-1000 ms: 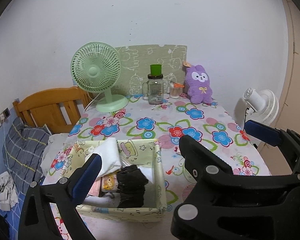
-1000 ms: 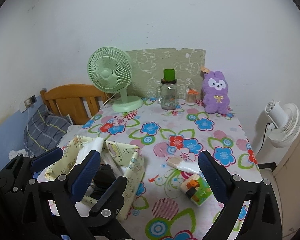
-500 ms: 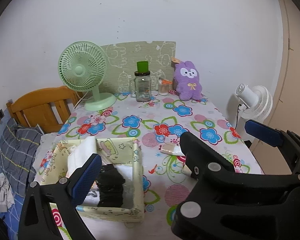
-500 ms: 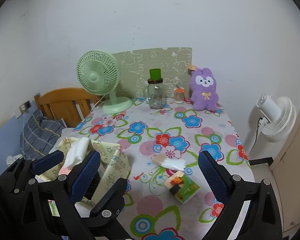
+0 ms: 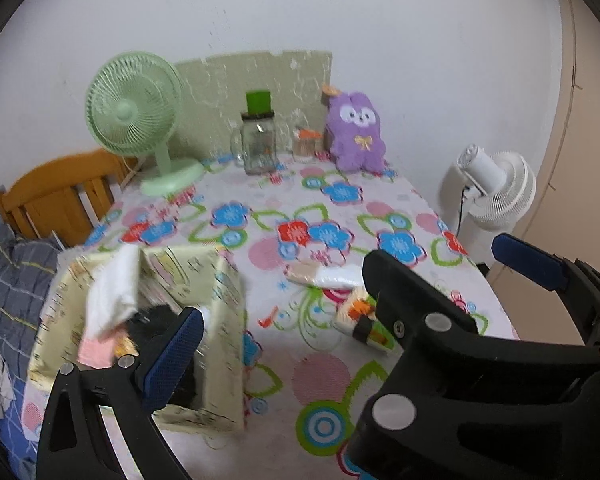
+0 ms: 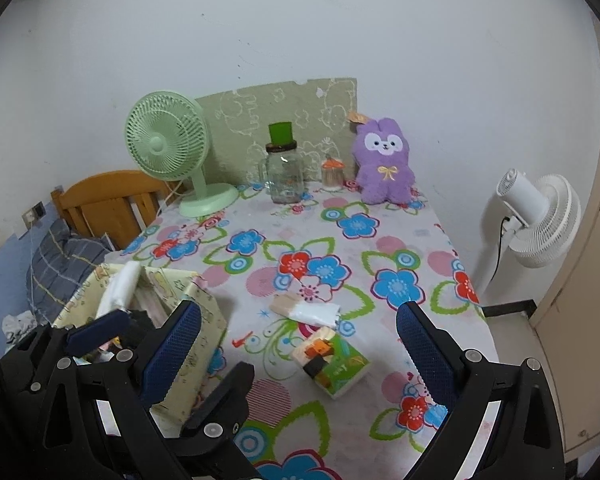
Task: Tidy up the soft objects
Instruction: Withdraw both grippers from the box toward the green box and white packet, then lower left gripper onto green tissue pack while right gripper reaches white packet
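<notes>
A pale yellow fabric box stands at the table's front left. It holds a white folded cloth, a black soft item and something pink. On the floral cloth lie a green tissue pack and a white and beige packet. A purple plush sits upright at the back. My left gripper is open and empty, its left finger in front of the box. My right gripper is open and empty, and frames the tissue pack from the near side.
At the back stand a green desk fan, a glass jar with a green lid and a small jar. A white fan stands off the table's right edge. A wooden headboard and plaid bedding lie to the left.
Both grippers have drawn back from the box and swung right. The tissue pack and packet have come into the left wrist view, which is now blurred. Both stay open and empty.
</notes>
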{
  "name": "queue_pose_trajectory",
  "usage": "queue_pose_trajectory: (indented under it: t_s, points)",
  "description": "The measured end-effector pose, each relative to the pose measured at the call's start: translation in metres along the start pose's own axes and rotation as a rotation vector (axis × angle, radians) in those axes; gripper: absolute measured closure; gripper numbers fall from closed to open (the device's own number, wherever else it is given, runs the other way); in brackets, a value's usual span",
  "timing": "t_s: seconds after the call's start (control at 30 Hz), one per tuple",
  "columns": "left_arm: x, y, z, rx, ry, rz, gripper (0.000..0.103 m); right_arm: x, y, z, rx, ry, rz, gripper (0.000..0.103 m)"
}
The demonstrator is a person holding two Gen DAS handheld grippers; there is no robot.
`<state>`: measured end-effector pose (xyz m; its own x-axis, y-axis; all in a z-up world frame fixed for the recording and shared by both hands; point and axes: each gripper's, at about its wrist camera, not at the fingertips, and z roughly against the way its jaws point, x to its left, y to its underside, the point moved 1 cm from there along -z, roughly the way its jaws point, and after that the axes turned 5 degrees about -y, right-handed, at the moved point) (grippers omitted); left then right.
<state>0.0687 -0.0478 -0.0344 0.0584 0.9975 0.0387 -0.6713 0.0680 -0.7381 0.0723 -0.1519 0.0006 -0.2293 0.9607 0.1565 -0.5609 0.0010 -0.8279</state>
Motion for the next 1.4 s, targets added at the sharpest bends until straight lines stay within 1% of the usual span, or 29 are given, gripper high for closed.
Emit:
queue_pose_trajectory:
  t_s: [0.3,0.7,1.0,1.4]
  points:
    - [-0.02,0.011,-0.027,0.056,0.014,-0.022,0.001,-0.023,0.018,-0.022,0.052,0.017,-0.023,0.003]
    - [-0.038,0.01,-0.058,0.093,0.011,-0.037,0.001,-0.052,0.026,-0.051,0.11,0.02,-0.061,0.003]
    - [-0.058,0.011,-0.085,0.13,0.04,-0.065,0.001,-0.076,0.034,-0.069,0.154,0.04,-0.095,0.003]
    - [-0.078,0.012,-0.116,0.15,0.07,-0.112,0.001,-0.105,0.046,-0.094,0.196,0.06,-0.131,0.003]
